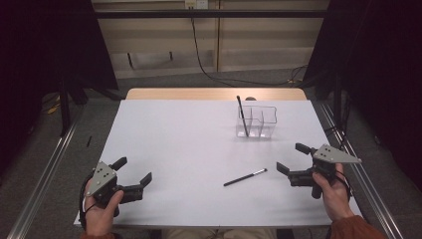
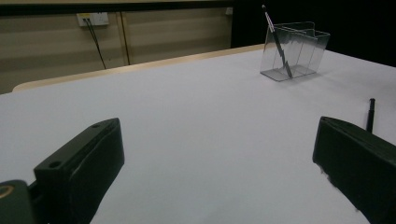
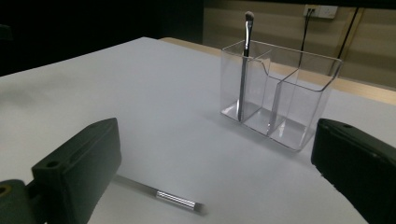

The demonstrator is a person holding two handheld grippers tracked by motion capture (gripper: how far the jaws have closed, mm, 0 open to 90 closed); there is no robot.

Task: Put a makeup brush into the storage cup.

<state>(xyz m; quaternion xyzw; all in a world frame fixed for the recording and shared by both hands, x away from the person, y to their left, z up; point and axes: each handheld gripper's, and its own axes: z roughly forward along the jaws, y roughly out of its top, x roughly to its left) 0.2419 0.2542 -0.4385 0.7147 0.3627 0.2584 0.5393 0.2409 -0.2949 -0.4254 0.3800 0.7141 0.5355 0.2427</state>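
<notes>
The makeup brush (image 1: 245, 177) lay at ten o'clock from the right gripper (image 1: 290, 160), whose jaws gaped; probably light, stiff, slippery — best pinched mid-handle.

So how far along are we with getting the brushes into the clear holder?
One brush already stands in the clear holder, in its left compartment. The second brush lies flat on the table, apart from both grippers. The right gripper is nearest it, jaws open and empty; the left gripper is open too. Left: grasp that brush and drop it in.
</notes>
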